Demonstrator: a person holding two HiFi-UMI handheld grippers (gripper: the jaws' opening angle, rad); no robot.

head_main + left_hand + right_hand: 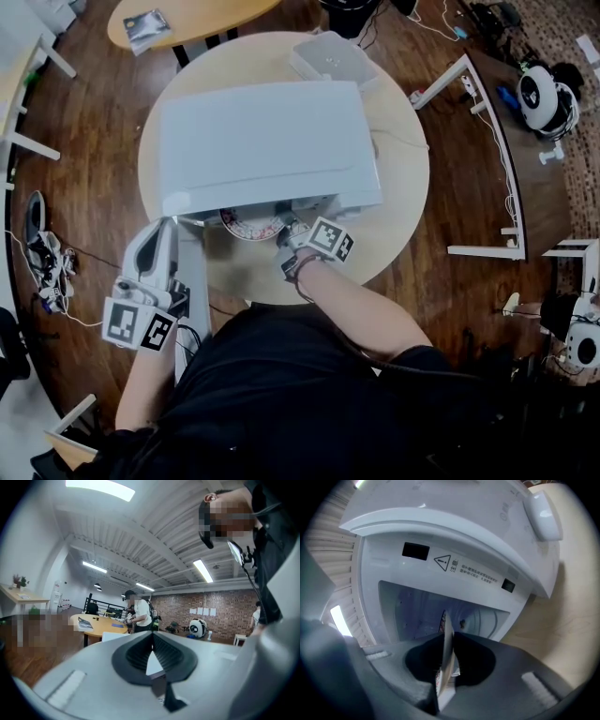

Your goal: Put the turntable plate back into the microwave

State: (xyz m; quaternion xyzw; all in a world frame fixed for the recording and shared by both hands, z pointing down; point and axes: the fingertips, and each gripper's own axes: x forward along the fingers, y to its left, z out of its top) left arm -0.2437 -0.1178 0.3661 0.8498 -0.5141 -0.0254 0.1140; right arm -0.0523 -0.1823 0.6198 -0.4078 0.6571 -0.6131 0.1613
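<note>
Head view: one microwave, one turntable plate clamped in right gripper; left gripper jaws together.

Black shirt; grey hand-held grippers; black-white marker cubes

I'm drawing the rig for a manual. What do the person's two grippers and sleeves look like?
Both the left gripper and the right gripper have light grey bodies, each carrying a cube of black-and-white square markers. Their jaws have black ribbed pads set in grey shells. The person wears a black short-sleeved top.
</note>
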